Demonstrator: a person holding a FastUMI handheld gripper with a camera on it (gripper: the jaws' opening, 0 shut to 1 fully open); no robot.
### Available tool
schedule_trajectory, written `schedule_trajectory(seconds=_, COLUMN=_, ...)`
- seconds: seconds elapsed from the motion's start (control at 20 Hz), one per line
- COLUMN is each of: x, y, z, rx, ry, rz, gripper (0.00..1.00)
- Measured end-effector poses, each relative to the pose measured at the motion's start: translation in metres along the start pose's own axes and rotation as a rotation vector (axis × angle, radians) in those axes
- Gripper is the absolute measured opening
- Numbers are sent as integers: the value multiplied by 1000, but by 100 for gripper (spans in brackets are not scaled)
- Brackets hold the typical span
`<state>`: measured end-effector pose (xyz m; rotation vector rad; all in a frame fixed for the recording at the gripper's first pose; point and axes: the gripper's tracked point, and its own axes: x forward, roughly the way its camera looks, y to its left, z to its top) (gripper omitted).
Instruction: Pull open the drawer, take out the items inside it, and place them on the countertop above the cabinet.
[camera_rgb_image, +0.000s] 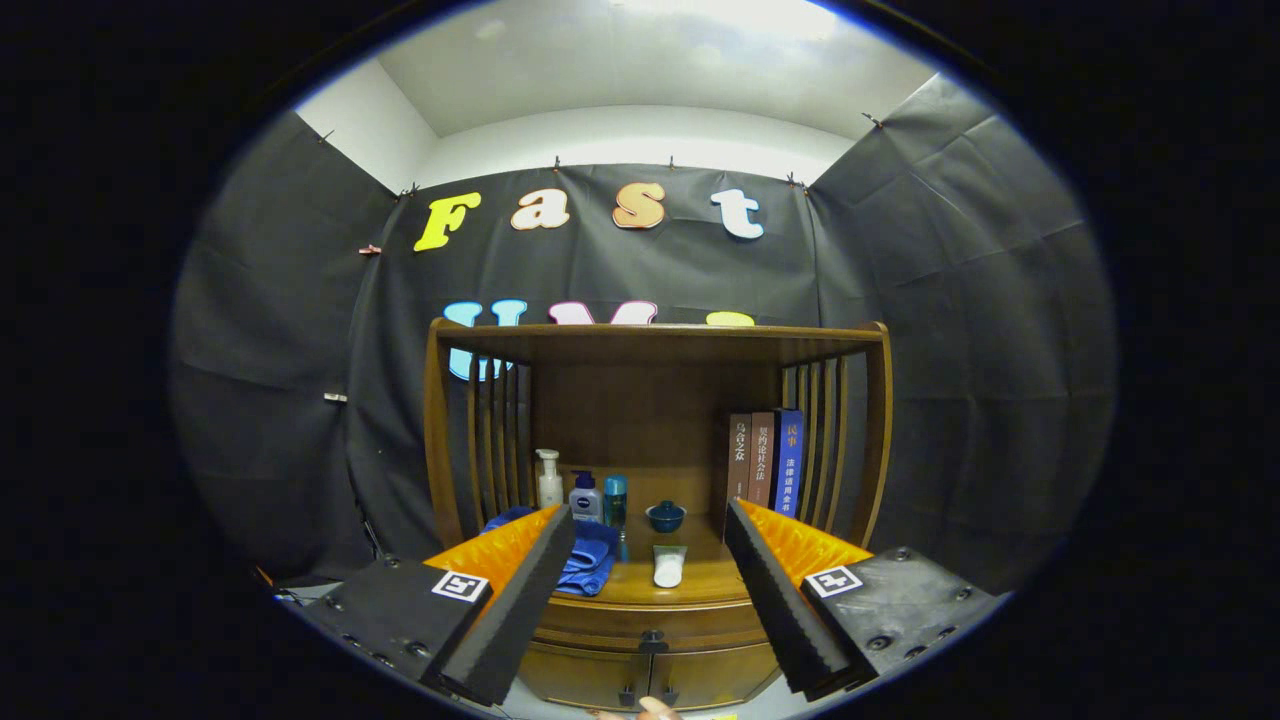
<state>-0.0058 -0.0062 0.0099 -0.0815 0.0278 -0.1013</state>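
Fingers of the hand-held gripper (650, 585) are standing wide apart, gripping nothing, facing a wooden cabinet. Its drawer (652, 622) is sitting closed between them, knob (652, 636) centred. On the bench (700, 580) above are lying a white tube (668, 566), blue cloth (590, 560), bottles (585, 496), a teal bowl (665, 516) and upright books (765, 460) with Chinese spine lettering.

Bottles (580, 490) left on countertop (700, 582); books (765, 460) right.

A cloth-walled recording booth staged as a home: wooden cabinet (650, 620) with books (765, 458) (upright) and toiletry bottles (583, 492).
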Motion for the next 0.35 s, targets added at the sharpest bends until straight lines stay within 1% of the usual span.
schedule_trajectory(seconds=0.35, x=-7, y=4, z=-2, rx=0, ry=17, rz=6, gripper=99)
